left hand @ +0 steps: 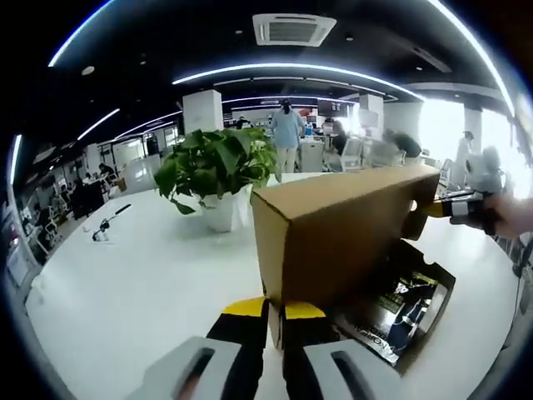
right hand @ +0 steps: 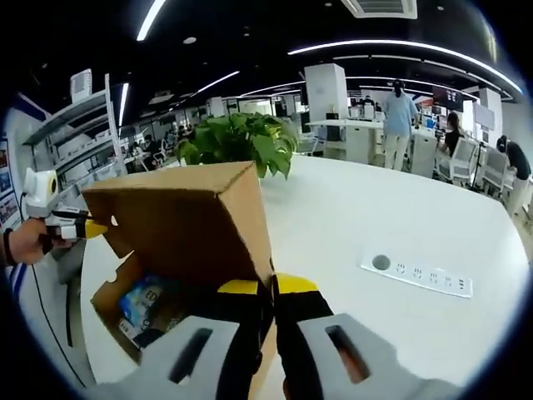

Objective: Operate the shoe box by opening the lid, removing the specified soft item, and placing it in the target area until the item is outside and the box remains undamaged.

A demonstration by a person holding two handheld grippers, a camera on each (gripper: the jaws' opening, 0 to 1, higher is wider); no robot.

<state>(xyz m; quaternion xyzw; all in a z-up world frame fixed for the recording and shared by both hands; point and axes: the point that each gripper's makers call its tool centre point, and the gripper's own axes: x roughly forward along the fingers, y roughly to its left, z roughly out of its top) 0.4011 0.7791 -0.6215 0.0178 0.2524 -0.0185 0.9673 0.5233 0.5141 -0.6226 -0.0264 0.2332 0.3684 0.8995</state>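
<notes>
Cardboard lid point(left hand: 346, 233) of the shoe box point(right hand: 112, 304) stands raised — both grippers, left point(left hand: 275, 321) and right point(right hand: 271, 304), have jaws pinched on its opposite edges. Opening looks done; a dark packaged item point(left hand: 408, 312) lies inside. Next: free one gripper, reach in gently. White table point(left hand: 133, 292), potted plant point(left hand: 218, 167), open office behind.

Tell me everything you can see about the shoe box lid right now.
The lid is plain brown corrugated cardboard, a shallow tray with folded side walls, swung up and open above the box base. It looks hinged to the base along one long edge. The left gripper pinches one end wall and the right gripper pinches the opposite end wall, both with yellow-tipped jaws closed on the cardboard. A small cutout notch shows in its front wall. It looks uncreased and untorn.
</notes>
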